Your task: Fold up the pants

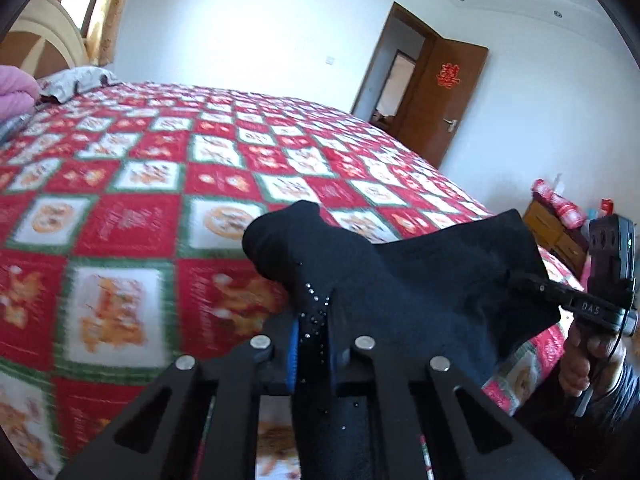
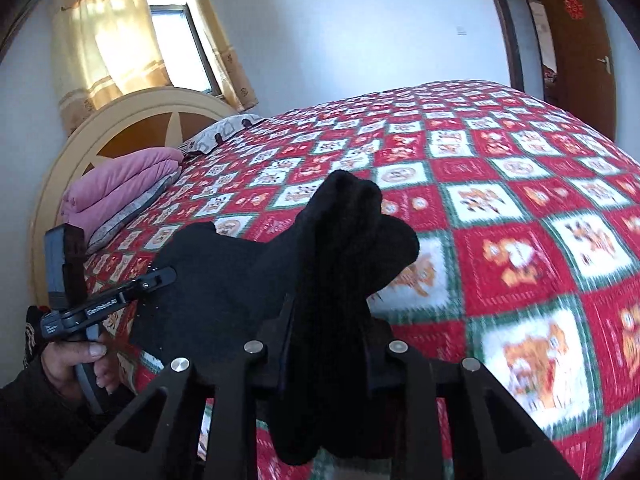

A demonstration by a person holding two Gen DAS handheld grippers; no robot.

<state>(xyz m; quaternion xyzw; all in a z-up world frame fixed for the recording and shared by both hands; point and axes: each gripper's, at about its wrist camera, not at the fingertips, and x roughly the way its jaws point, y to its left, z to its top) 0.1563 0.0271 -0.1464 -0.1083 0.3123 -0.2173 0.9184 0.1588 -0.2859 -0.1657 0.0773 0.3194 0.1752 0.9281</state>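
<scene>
Red-and-white patchwork quilting, edged in green, covers the bed [image 1: 160, 184] that serves as a broad, soft place to lay the fold. Held up above it, the black pants [image 1: 400, 280] hang as thick, fuzzy fabric stretched between both tools, probably lifted to bring one edge over. Clamped on bunched cloth, the left hand-held gripper [image 1: 316, 336] pinches one part; the right hand-held gripper [image 2: 332, 344] is likewise closed on a thicker wad, its jaws hidden by fabric.
</scene>
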